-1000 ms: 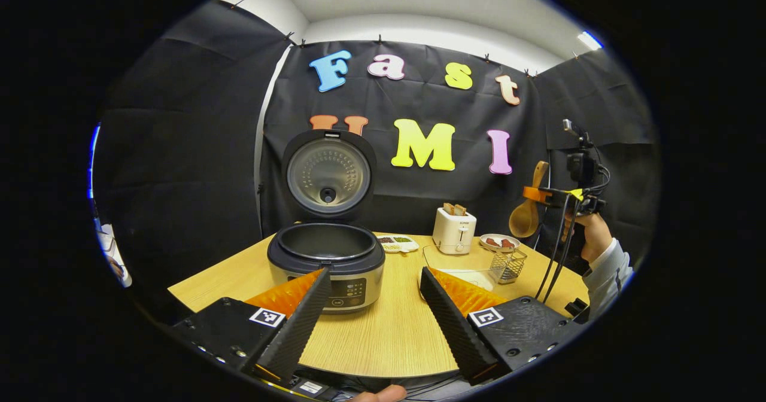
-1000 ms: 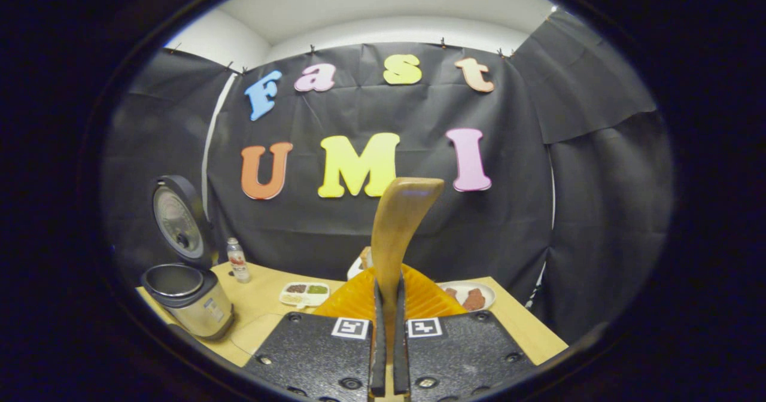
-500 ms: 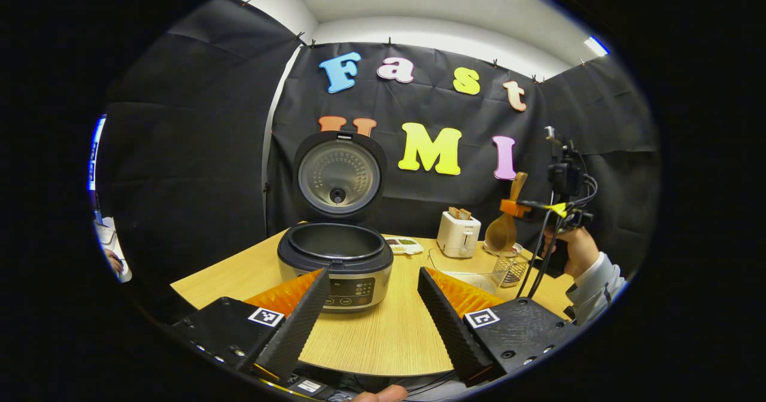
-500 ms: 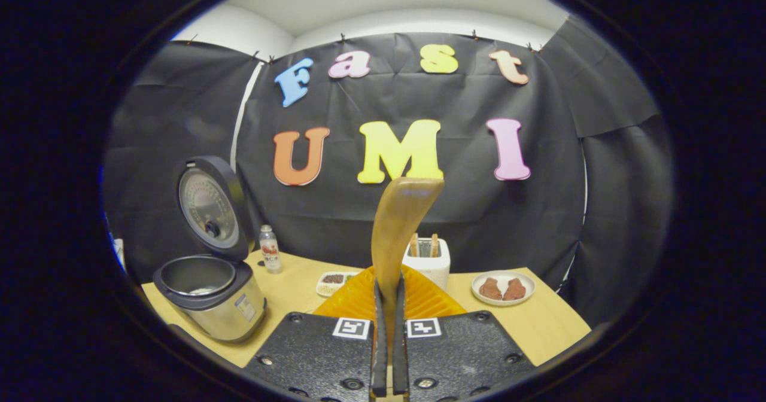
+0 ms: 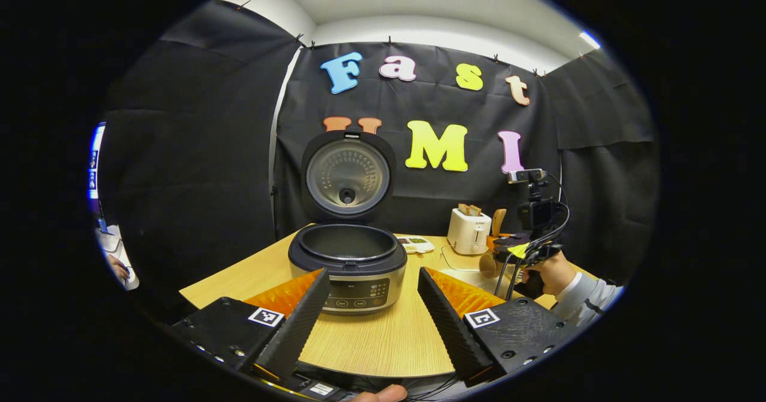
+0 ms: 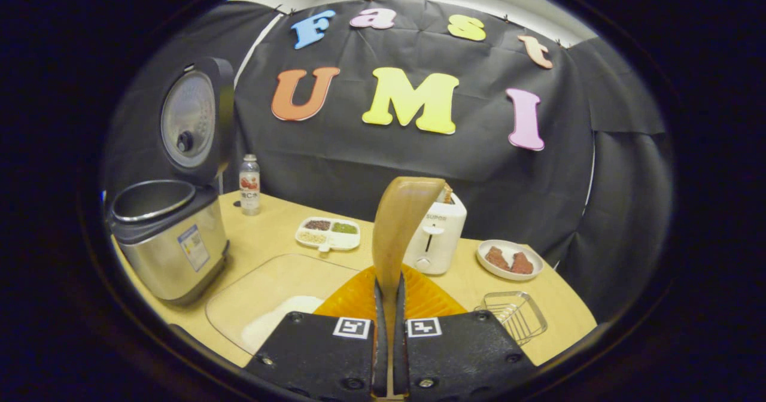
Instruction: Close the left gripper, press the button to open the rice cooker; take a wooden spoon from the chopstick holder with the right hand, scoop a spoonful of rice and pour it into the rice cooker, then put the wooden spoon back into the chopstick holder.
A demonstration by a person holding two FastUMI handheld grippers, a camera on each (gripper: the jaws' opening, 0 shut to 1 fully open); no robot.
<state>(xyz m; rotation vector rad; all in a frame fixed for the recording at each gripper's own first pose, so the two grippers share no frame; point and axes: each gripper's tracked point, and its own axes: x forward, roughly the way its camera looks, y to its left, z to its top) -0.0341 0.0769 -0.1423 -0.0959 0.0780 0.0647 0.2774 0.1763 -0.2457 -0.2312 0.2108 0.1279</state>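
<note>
The cooker (image 5: 347,267) stands open near the left edge of the table (image 5: 383,336), with its lid (image 5: 347,176) upright, so I judge the button step is done. The right gripper (image 6: 388,354) has its fingers narrow and pressed on the handle of the spoon (image 6: 400,225), so the spoon is out of the holder (image 6: 516,314). The scooping, the pouring and the return of the spoon are left, as far as I can judge.

The left gripper (image 5: 374,306) hangs over the near edge of the table, its fingers wide and holding nothing.

The pot of the cooker looks empty (its bottom is partly hidden). A clear tray (image 6: 269,288) just in front of the right gripper holds a white heap, probably the rice. The wire holder near the right edge is empty. A divided dish (image 6: 329,233) holds small portions of dark, green and pale grains. A plate (image 6: 508,259) near the far right corner carries two brown pieces.
</note>
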